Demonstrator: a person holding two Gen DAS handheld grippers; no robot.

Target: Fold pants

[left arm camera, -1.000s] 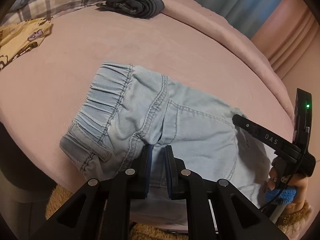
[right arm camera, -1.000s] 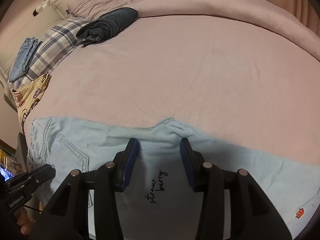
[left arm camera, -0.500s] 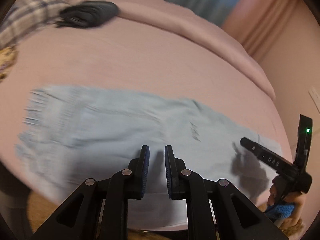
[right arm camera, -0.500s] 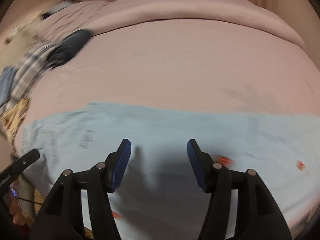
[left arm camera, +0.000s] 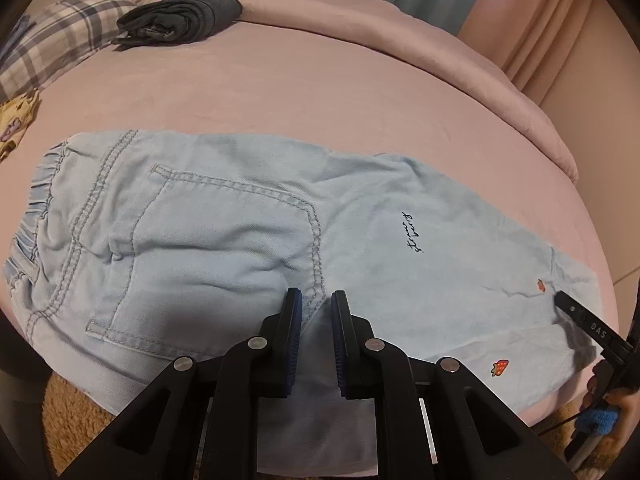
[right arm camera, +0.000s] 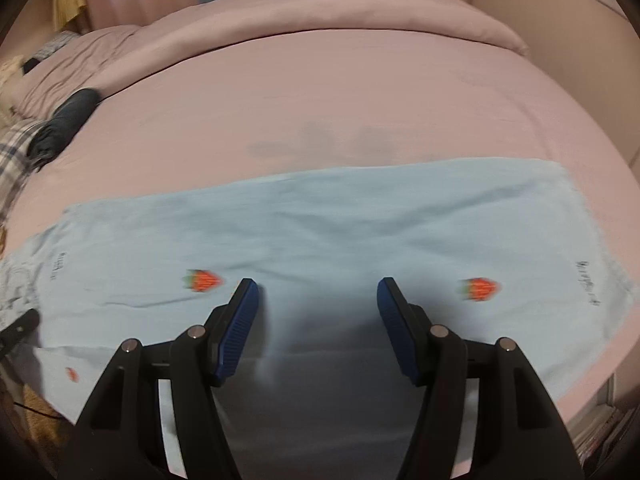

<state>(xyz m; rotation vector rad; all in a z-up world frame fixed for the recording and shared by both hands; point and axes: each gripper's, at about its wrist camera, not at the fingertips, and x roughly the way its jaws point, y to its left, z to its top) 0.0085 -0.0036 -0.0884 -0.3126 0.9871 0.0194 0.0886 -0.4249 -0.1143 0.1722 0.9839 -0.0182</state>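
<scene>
While the pants (left arm camera: 240, 232) lie flat along the near edge of the bed (left arm camera: 320, 92), my left hand-held gripper (left arm camera: 316, 312) hovers over the back pocket, jaws narrowly parted, gripping nothing. My right hand-held gripper (right arm camera: 318, 308) hangs wide open above the leg.

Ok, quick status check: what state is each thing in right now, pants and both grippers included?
Light blue pants: folded lengthwise, legs stacked, lying flat across the bed, not gripped.
Left gripper: jaws nearly closed with a narrow gap, nothing between them.
Right gripper: jaws wide open, empty, over the pant legs.
Dark garment: folded, resting by the plaid pillow.
Pink bed cover: spread smooth.
</scene>
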